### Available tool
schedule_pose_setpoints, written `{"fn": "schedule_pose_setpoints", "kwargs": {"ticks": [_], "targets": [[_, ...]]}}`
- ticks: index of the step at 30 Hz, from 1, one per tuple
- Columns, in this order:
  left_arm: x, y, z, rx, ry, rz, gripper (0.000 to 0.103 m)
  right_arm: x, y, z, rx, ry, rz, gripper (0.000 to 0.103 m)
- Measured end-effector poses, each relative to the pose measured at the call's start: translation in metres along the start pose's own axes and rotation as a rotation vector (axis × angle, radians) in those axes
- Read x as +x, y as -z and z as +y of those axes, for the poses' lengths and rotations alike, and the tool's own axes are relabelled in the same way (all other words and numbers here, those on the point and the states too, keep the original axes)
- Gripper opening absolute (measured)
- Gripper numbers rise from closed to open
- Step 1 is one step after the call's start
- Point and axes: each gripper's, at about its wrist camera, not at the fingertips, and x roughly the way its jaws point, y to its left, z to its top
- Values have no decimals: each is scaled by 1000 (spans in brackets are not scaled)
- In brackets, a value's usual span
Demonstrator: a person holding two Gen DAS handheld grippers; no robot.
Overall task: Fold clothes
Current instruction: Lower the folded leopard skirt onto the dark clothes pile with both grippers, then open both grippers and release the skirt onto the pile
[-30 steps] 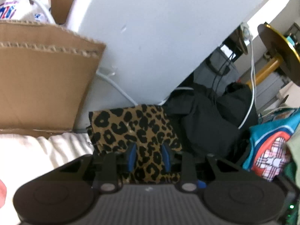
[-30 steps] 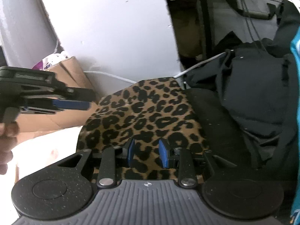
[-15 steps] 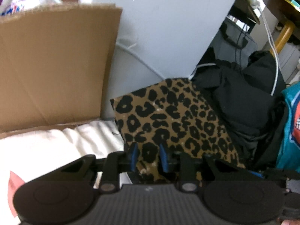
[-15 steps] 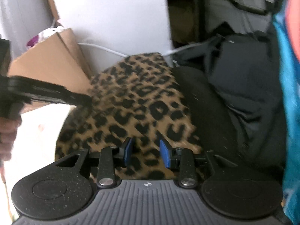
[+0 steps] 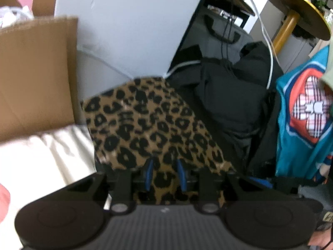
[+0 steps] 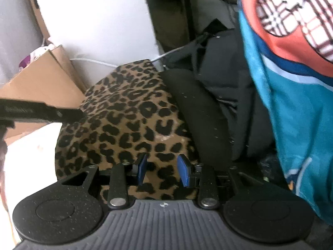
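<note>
A folded leopard-print garment [image 5: 149, 129] lies on the bed, next to a black garment pile [image 5: 224, 95]. My left gripper [image 5: 164, 175] has its blue pads on either side of the near edge of the leopard cloth, which passes between them. My right gripper [image 6: 163, 169] sits at the near edge of the same leopard garment [image 6: 129, 116], its pads wider apart with cloth between them. In the right wrist view the left gripper's finger [image 6: 41, 113] touches the garment's left edge.
A cardboard box [image 5: 35, 75] stands at the left against a white panel [image 5: 124, 27]. White bedding [image 5: 41, 156] lies under the garment. A teal and orange printed shirt [image 6: 291, 83] hangs close on the right. A white cable [image 5: 268, 58] and a gold round table [image 5: 295, 18] are behind.
Both grippers have moved forward and to the right along the leopard garment. The teal shirt now fills more of the right wrist view. The right pads have spread a little wider.
</note>
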Motion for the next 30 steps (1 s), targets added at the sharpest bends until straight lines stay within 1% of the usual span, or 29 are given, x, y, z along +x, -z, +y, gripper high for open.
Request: {"fn": "schedule_pose_setpoints", "kwargs": {"ticks": [2,3,10,13,15,19,22,25,29,30], "targets": [[2,9,-1,12,-29,3,27,6,0,5,-7,-2,8,39],[3,14,-2,18,-43,4,29,8,1,6,-5,-1,12,39],[-7,37,-4,-6,-79,5,30,10,17,11,-45,-5,60,39],[-11,47,-6,-13,-93,10,34,6,22,12,-57,0,73,39],[-12,55,-8,-22,-98,23,36,4,26,12,-61,4,85,39],[-14,68,-5,-43,-107,49,36,0,33,11,-86,18,116,39],[-17,75,-2,-55,-107,72,36,-3,37,7,-75,22,132,39],[-20,81,1,-72,-108,91,36,-7,38,7,-65,25,136,39],[-31,80,1,-102,-109,98,36,-16,34,10,-51,25,125,39],[-34,79,0,-106,-109,99,38,-18,32,11,-47,24,124,39]]}}
